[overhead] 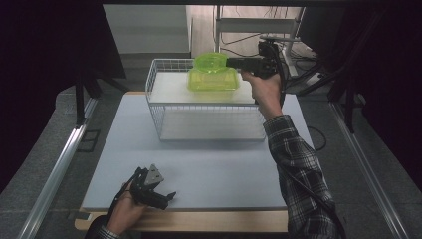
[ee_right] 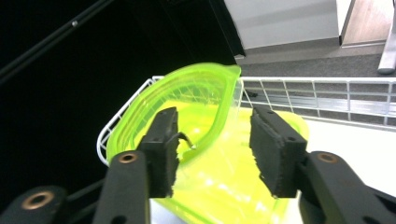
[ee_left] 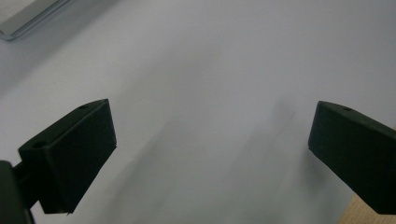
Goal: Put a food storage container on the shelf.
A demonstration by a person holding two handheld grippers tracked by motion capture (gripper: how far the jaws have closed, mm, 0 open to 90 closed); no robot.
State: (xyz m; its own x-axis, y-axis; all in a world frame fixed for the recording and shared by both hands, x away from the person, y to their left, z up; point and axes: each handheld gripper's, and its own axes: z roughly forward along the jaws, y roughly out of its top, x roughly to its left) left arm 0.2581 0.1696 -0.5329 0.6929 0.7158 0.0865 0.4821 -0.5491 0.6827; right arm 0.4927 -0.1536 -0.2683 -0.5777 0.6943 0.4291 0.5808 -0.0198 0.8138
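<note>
A translucent green container (overhead: 213, 79) sits inside a white wire basket (overhead: 164, 107) at the far side of the table. A second green piece (overhead: 211, 60) leans tilted at the container's back edge. My right gripper (overhead: 233, 62) reaches in level from the right. In the right gripper view its jaws stand open (ee_right: 212, 140) around the tilted green piece (ee_right: 196, 93), whose rim runs between the pads without being pressed. The container (ee_right: 224, 186) lies below. My left gripper (overhead: 166, 188) rests low near the table's front left, open (ee_left: 212, 140), with bare tabletop between its jaws.
The grey-white table top (overhead: 209, 169) stretches between the basket and the wooden front edge (overhead: 199, 221). Metal rails (overhead: 54, 174) run along the floor on the left, and a frame with cables (overhead: 293, 45) stands behind the basket on the right.
</note>
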